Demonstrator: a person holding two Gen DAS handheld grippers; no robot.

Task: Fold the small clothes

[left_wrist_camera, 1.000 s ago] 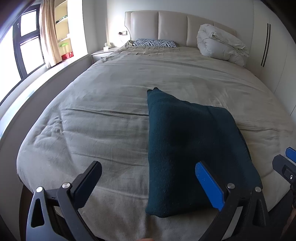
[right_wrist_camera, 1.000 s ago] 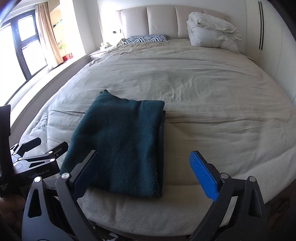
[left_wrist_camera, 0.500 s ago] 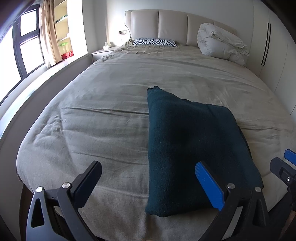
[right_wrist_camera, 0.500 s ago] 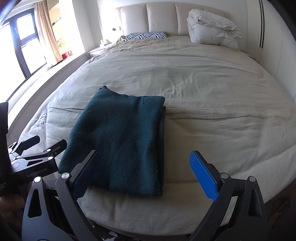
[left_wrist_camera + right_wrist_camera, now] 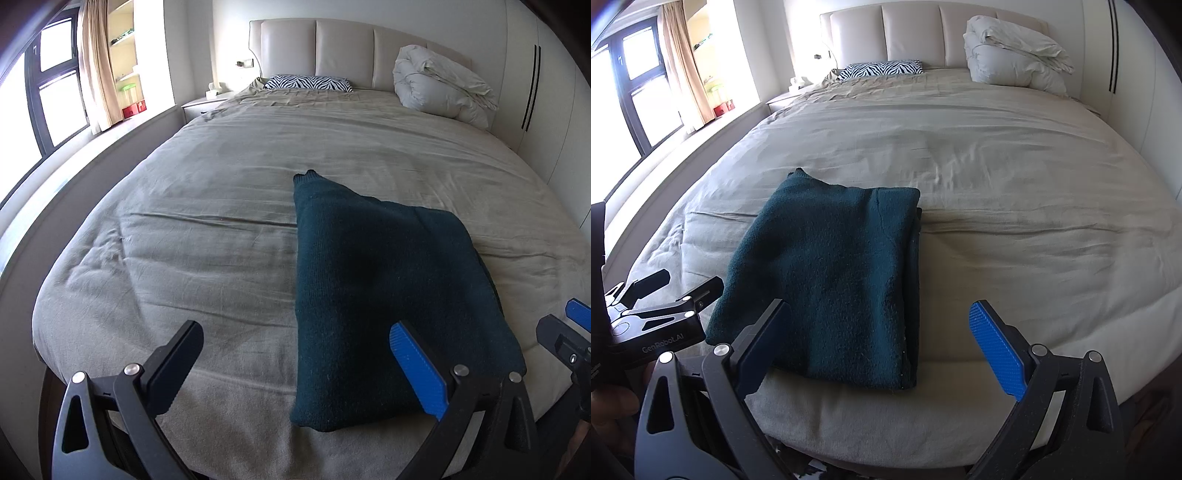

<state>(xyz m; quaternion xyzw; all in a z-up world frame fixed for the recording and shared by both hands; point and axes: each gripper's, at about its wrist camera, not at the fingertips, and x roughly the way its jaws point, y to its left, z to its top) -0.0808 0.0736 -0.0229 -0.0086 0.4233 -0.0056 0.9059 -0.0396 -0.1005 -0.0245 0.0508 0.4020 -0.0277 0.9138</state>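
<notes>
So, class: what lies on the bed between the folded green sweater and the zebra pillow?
Only bare, wrinkled sheet lies between the sweater and the zebra pillow; the right wrist view shows it, the left agrees.

The bed point(image 5: 221, 155) is wide and covered edge to edge by a beige sheet point(image 5: 1015, 155), creased here and there, with one long wrinkle running across its near half. A folded dark teal garment point(image 5: 831, 280) lies flat on the sheet near the foot edge (its stacked layers show along the right side). At the head end a zebra-striped pillow point(image 5: 308, 82) rests against the padded headboard point(image 5: 343, 48), and a bundled white duvet point(image 5: 1012, 51) sits in the right corner.
</notes>
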